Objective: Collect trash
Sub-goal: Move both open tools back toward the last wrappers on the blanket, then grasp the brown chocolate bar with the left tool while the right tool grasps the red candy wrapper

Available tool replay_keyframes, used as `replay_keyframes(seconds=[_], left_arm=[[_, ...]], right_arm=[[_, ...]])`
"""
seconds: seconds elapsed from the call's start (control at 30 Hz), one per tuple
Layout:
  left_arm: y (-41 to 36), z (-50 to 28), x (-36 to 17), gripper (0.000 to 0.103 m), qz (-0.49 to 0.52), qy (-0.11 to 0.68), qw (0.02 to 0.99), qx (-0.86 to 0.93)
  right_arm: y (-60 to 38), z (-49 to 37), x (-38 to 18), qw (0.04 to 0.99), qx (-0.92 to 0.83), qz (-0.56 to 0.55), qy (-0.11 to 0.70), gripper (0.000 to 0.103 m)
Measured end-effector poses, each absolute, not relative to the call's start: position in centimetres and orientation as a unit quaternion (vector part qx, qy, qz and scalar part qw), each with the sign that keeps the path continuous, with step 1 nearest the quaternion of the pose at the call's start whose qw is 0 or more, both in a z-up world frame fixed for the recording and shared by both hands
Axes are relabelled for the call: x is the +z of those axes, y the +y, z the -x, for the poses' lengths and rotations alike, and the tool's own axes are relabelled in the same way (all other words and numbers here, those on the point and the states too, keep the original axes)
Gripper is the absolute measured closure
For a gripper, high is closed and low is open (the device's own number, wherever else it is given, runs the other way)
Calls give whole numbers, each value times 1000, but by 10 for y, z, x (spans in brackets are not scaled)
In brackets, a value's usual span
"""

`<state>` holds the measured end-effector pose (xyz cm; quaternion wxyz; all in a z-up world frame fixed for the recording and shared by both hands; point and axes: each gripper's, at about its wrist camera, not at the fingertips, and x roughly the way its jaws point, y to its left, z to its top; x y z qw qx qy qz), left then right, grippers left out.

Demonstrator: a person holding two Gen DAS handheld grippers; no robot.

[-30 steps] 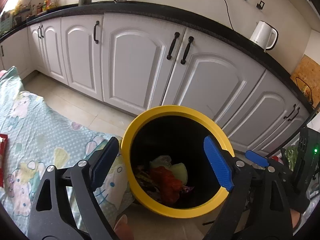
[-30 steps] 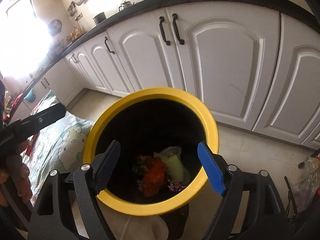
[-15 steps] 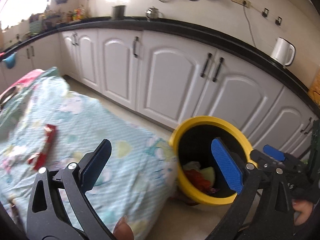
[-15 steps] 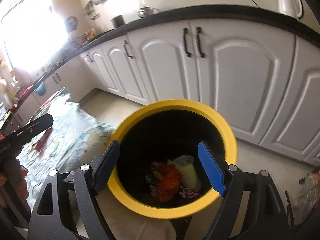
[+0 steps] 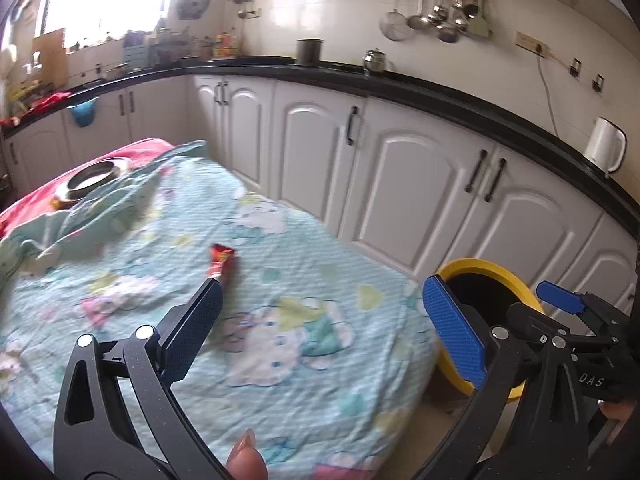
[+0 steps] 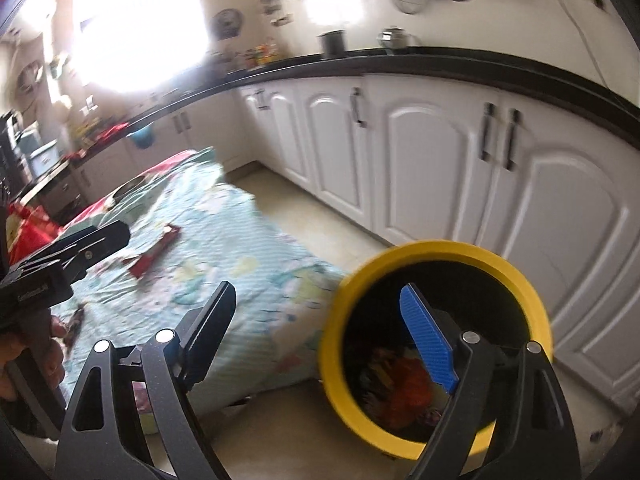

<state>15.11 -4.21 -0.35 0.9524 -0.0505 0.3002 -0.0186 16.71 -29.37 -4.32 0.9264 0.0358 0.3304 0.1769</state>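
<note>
Both jaws open and empty, left gripper (image 5: 320, 328) aimed at red wrapper (image 5: 221, 261) lying flat on the cloth (image 5: 280, 280), bin (image 6: 436, 256) beside right gripper (image 6: 320, 340); risk: pinching cloth along with the thin wrapper.

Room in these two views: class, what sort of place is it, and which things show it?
A home kitchen, most likely. White cabinets run under a black counter, a kettle stands on it, and ladles and strainers hang on the wall. A table with a cartoon cloth and a yellow bin sit on the floor.
</note>
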Motion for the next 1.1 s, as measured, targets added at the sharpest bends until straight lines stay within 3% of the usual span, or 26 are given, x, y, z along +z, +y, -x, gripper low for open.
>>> replay_keyframes(seconds=[0.8,1.1], left_arm=[[102,-101,-37,11,85,344,929,105],[116,-81,-64,11,108,379,913,101]], right_arm=[[-119,-221,-37,886,290,25,361,21],[-56,-252,-59,857,308,30,413,36]])
